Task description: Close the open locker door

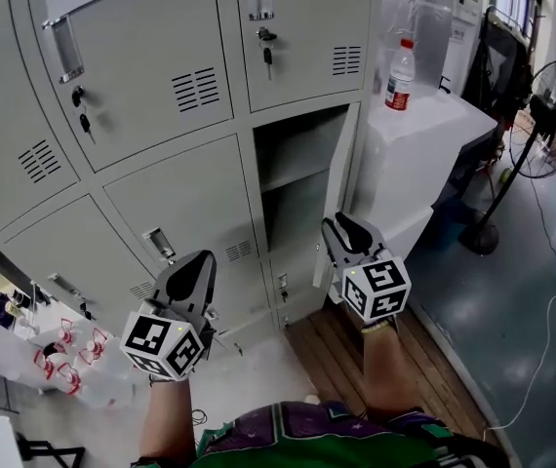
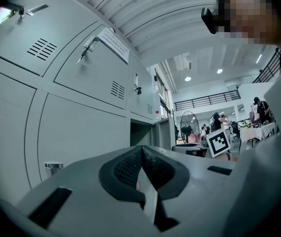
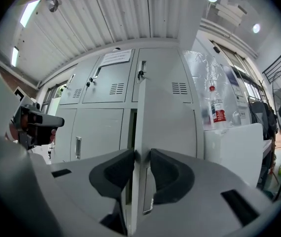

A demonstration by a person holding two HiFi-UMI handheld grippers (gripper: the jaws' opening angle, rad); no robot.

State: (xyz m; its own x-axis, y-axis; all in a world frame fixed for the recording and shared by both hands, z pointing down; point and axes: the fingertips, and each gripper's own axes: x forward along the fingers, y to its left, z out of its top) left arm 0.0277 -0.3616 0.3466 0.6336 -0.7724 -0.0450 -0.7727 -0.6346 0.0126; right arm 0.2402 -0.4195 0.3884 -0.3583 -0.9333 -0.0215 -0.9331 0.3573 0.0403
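Plainly the job is only begun: the locker door (image 1: pixel 342 183) stands swung well out from its compartment in the right-hand column, the shelf (image 1: pixel 293 178) inside showing; the right gripper (image 3: pixel 141 158) has its jaws clamped on the door's free edge, so the hold is made and, by my reckoning, the whole swing shut is left to do. Meanwhile the left gripper (image 2: pixel 141 154) is closed on nothing, well apart from the door, in front of the neighbouring shut lockers (image 1: pixel 185 203).

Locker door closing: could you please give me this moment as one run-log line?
locker door: open | right gripper: clamped on door edge | left gripper: shut, empty
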